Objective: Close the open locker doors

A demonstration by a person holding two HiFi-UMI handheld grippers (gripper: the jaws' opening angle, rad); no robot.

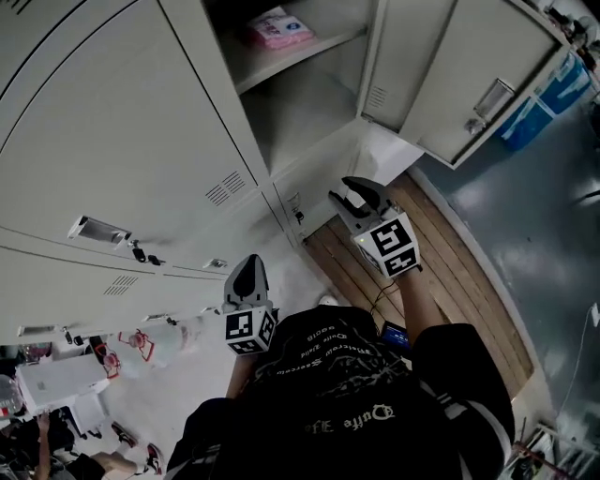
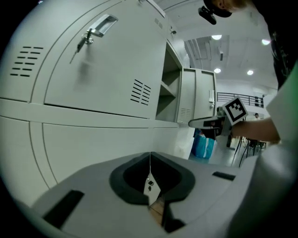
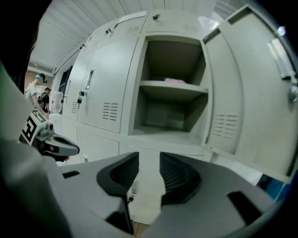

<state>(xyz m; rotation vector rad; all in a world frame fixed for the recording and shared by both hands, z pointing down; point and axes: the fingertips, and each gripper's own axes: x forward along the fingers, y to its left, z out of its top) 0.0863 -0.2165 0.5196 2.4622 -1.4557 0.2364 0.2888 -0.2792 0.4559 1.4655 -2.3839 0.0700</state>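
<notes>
One locker door (image 1: 469, 56) is hanging wide open as far as I can see, swung out to the right of its compartment (image 1: 300, 103), with a pink packet (image 1: 279, 28) sitting on the shelf inside. The right gripper (image 1: 359, 194) is up in front of the lockers just below that opening, fingers spread with nothing between them, clear of the door. The left gripper (image 1: 248, 267) is lower down by the closed lockers, fingers pressed together, also empty. What I'd worry about: the door sits way out to the side, so a push near the hinge edge would barely move it. A hard shove at the free edge could make it bang and bounce back open without latching. Those spread fingers could also get pinched between door and frame if they ride it all the way in.
</notes>
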